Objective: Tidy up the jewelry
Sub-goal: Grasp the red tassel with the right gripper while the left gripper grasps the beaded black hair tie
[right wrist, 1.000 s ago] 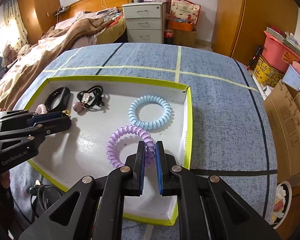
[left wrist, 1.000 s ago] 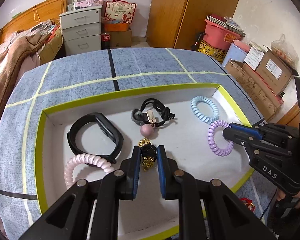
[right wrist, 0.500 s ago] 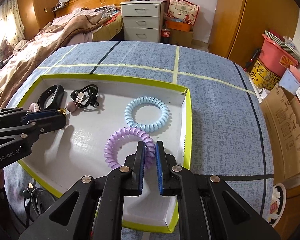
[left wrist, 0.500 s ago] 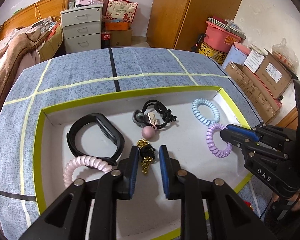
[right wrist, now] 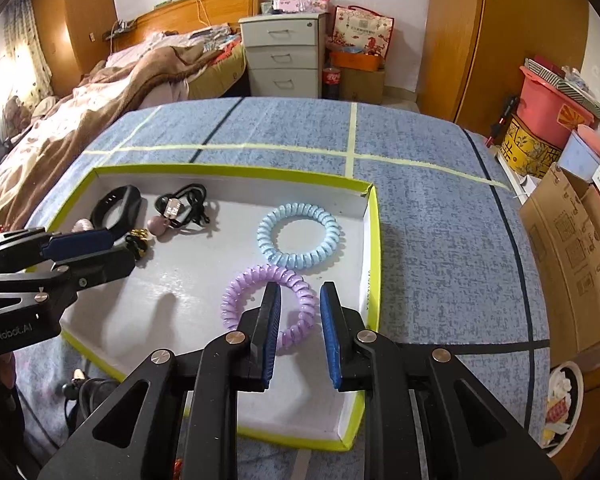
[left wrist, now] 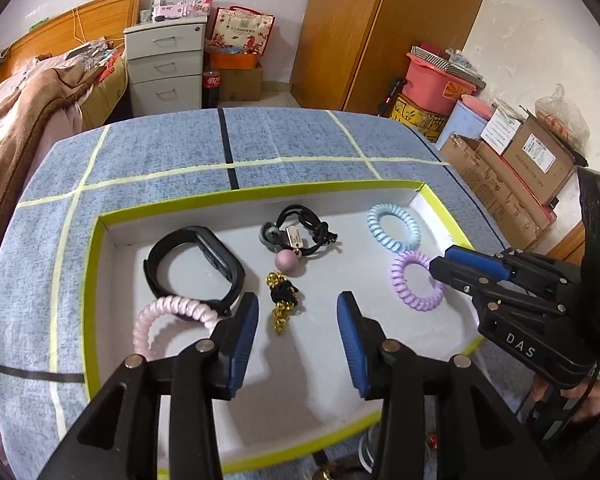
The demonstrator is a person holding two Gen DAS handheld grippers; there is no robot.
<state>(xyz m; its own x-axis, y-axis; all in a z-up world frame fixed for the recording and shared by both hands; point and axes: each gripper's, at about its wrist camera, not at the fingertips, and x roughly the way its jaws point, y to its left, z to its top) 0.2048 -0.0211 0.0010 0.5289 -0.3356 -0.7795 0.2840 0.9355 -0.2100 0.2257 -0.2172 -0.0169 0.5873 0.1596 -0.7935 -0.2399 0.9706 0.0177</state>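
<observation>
White tray on the tabletop holds the jewelry. Left claw is opening wide over the gold charm; right claw is opening narrowly around the purple coil, near the tray's right edge.

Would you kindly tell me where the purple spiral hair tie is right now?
The purple spiral hair tie lies in the white tray near its right wall, just in front of the blue spiral hair tie, its near right part between the opening jaws of the right tool.
</observation>
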